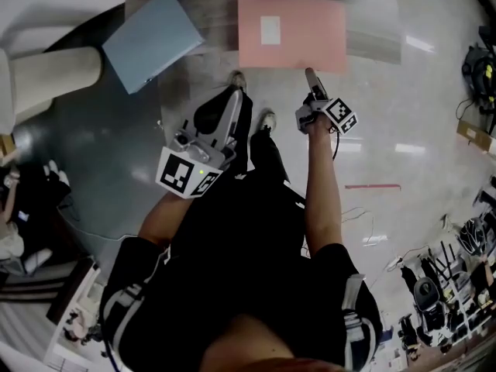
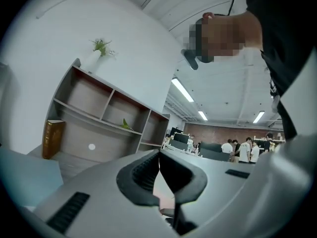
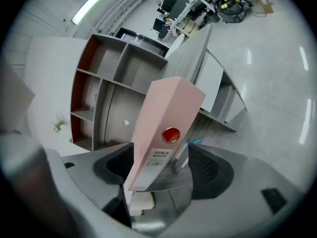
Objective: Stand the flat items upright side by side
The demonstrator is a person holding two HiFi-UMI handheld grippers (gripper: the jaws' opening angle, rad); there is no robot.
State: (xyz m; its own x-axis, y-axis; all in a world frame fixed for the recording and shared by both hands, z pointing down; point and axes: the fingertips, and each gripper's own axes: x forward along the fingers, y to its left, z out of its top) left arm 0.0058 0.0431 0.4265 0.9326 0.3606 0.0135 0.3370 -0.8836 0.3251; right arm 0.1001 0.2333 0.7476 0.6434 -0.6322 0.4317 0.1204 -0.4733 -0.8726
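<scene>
A pink binder [image 1: 291, 33] lies flat ahead of the person's feet, with a blue folder [image 1: 153, 39] flat to its left. My right gripper [image 1: 310, 76] reaches the pink binder's near edge. In the right gripper view the binder's spine [image 3: 166, 118], with its red button and label, stands between the wide jaws of that gripper [image 3: 158, 167]; a narrow gap shows at one pad, so no grip is seen. My left gripper [image 1: 232, 99] is raised at waist height, well short of both items. Its jaws [image 2: 159, 167] are shut with nothing in them, and a corner of the blue folder [image 2: 20, 180] shows low at the left.
A grey open shelf unit [image 2: 109, 118] stands ahead, with a brown book [image 2: 53, 138] upright in its left bay and a potted plant [image 2: 99, 51] on top. Cables and gear [image 1: 449, 277] crowd the floor at right. People [image 2: 247, 150] stand at far desks.
</scene>
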